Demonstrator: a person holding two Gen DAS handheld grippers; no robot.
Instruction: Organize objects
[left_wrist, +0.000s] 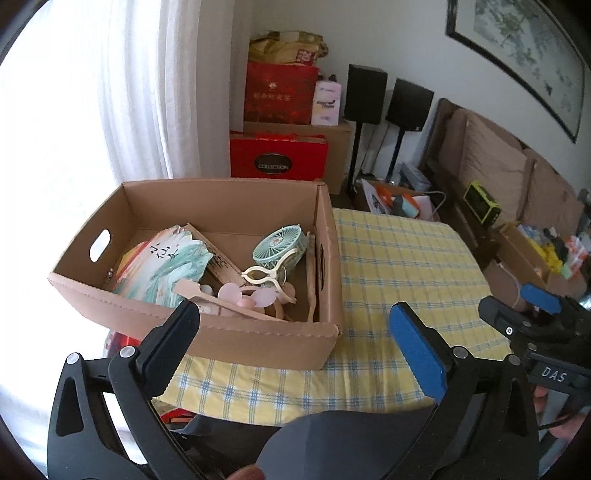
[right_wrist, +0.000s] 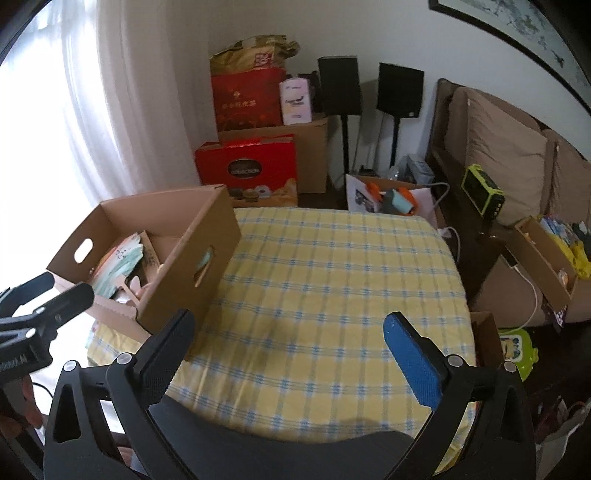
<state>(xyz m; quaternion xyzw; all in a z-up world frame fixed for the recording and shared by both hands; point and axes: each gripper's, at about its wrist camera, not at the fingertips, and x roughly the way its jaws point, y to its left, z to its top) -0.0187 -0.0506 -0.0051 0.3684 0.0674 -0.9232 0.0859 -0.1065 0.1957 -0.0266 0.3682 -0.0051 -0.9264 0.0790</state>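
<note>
Looking down over the table, I have both grippers spread wide with nothing between the fingers. My left gripper (left_wrist: 295, 339) hangs at the near edge of the yellow checked tablecloth (left_wrist: 399, 258), its black finger in front of the near wall of the cardboard box (left_wrist: 221, 332) and its blue-padded finger over bare cloth to the right. My right gripper (right_wrist: 288, 343) sits further right over the same cloth, jaws apart and empty, and it shows at the far right of the left wrist view as a blue pad on a black frame. The box stands on the left part of the table, open at the top, with a hand-slot cut in its left wall. Inside it lie a painted paper fan (left_wrist: 166, 273) with green and white brushwork at the left, a mint-green handheld fan (left_wrist: 277, 247) at the far right, a cream clip-shaped piece (left_wrist: 262, 277) just near it, and a pink handheld fan (left_wrist: 247, 299) nearest me. Beyond the table, red gift boxes (right_wrist: 247, 170) are stacked against the wall beside the white curtain (left_wrist: 140, 92), and two black speakers (right_wrist: 369, 88) stand on posts to their right.
</note>
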